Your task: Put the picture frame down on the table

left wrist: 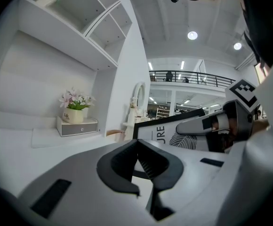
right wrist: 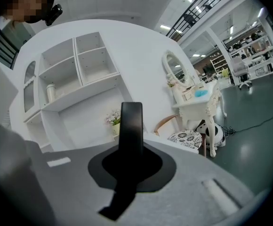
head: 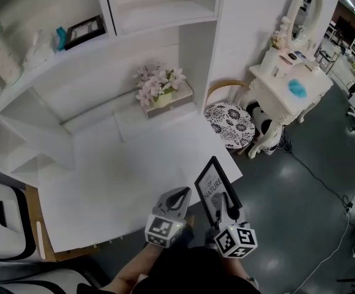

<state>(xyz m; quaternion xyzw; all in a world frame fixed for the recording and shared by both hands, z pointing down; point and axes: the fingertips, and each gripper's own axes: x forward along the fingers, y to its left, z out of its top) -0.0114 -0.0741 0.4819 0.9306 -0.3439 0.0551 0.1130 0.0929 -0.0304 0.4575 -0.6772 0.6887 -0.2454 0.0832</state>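
Note:
The picture frame (head: 213,185) is black-rimmed with a white print and stands nearly upright just off the white table's (head: 116,176) near right corner. My right gripper (head: 226,202) is shut on its lower edge. In the right gripper view the frame (right wrist: 131,121) shows edge-on as a black bar between the jaws. My left gripper (head: 179,195) hovers close to the frame's left, over the table's front edge, jaws together and empty. The left gripper view shows the frame (left wrist: 167,133) and the right gripper (left wrist: 207,126) just to the right.
A flower pot on a small drawer box (head: 159,87) stands at the table's back by the shelving. A floral stool (head: 229,124) and a white vanity (head: 291,84) stand to the right. Another frame (head: 84,31) sits on the upper shelf.

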